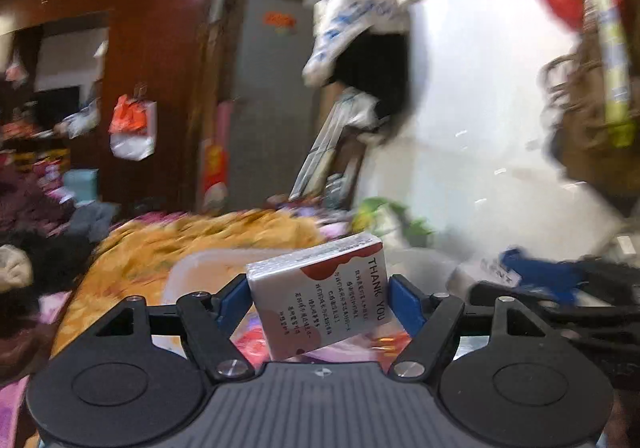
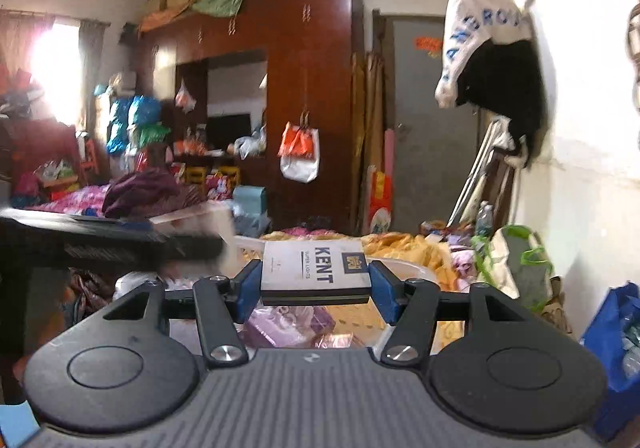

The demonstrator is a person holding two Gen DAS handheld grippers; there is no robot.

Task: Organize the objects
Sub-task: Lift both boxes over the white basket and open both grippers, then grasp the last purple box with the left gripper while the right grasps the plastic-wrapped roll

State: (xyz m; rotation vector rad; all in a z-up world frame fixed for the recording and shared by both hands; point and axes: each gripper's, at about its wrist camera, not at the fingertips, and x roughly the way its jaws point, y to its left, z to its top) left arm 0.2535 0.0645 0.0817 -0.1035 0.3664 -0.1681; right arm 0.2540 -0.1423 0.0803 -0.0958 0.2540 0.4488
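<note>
1. Left wrist view: our left gripper (image 1: 318,298) pinches a silver-and-red "THANK YOU" packet (image 1: 320,294), tilted between its jaws.
2. Our right gripper (image 2: 316,284) clamps a flat white KENT carton (image 2: 316,268) level between its jaws.
3. We judge both should travel slowly, squeezed firmly, toward the pale plastic basin (image 1: 208,268) beyond the jaws.

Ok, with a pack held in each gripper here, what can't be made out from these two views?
- Left wrist view: the room behind the THANK YOU pack is motion-blurred; the white tray contents are hidden by the pack and left gripper.
- Left wrist view: the pack's small print is too small to read.
- Right wrist view: what lies under the KENT pack is hidden by it and the right gripper; the dark smeared shape at left is blurred.
</note>
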